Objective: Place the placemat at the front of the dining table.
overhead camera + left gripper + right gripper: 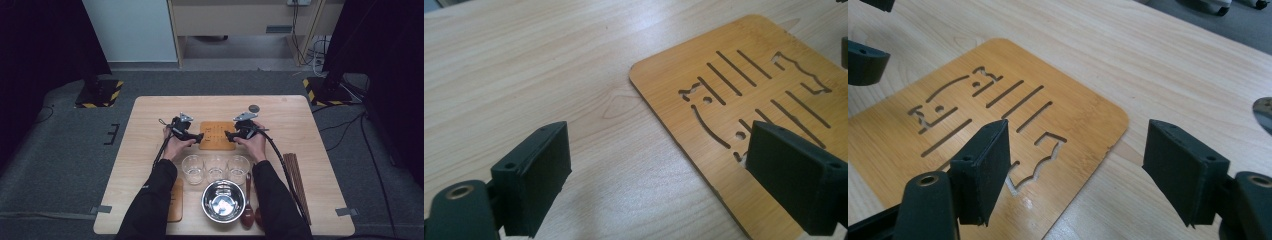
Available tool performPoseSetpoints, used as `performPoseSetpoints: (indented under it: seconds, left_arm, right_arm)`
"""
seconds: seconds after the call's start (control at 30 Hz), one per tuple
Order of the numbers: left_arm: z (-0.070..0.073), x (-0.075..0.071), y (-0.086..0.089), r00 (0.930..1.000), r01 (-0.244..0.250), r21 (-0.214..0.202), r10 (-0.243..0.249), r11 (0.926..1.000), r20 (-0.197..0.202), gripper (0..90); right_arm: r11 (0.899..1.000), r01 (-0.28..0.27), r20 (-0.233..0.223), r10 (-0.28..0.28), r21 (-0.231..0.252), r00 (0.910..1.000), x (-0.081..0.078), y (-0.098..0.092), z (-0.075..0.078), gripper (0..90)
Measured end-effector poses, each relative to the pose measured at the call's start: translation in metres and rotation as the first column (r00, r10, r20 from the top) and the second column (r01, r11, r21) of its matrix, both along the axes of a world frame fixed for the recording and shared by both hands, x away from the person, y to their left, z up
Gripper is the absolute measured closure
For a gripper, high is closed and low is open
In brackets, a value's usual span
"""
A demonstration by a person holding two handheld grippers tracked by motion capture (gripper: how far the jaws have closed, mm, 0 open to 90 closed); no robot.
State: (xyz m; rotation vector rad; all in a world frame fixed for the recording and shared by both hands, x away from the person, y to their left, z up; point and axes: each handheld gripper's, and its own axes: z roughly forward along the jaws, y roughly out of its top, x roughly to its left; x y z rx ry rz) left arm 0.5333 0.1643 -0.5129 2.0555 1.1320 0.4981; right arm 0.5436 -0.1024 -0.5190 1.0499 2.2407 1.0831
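- The pale wooden table (150, 150) carries the whole scene, with a person's dark-sleeved forearms reaching in from its near edge.
- At the table's middle lies the thin honey-coloured bamboo board with cut-out slots (217, 135), flat on the wood, squarely between the two grippers.
- The left gripper (197, 138) hangs just off the board's left edge, jaws spread wide with nothing between them; in the left gripper view one pad sits over bare table, the other over the board's edge (704, 165).
- The right gripper (229, 136) mirrors it at the right edge, jaws parted and empty, one pad above the slotted face (1013, 100), the other beyond the rounded corner.
- Nearer the person stand a shiny round steel bowl (223, 201) and a row of three clear drinking glasses (215, 167), apart from the board.
- The board looks light and stiff, smooth-faced and likely slick, and so thin that it leaves little edge to catch while flat. A pinch across an edge or corner, one pad on top and one slid beneath, seems the surest hold; the slotted middle looks the weakest part to squeeze.
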Motion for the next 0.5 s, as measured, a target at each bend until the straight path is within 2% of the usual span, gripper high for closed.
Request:
performPoseSetpoints:
  seconds: [0.2, 0.27, 0.5]
  left_arm:
    - [0.015, -0.011, 0.008, 0.9997, 0.003, -0.018, -0.002, 0.9998, 0.022, 11.2]
    - [0.018, -0.015, 0.011, 0.9996, 0.0, -0.024, 0.001, 0.9997, 0.028, 11.4]
    - [0.031, -0.025, 0.02, 0.9993, -0.01, -0.048, 0.012, 0.9988, 0.036, 12.7]
  right_arm:
    - [1.0, 0.021, 0.019, -0.021, 0.0, 0.9996, -0.004, -0.009, 0.018, 25.7]
    - [0.999, 0.032, 0.021, -0.032, 0.014, 0.9993, -0.006, -0.013, 0.025, 25.4]
    - [0.997, 0.074, 0.042, -0.074, 0.018, 0.9963, -0.015, -0.025, 0.05, 24.4]
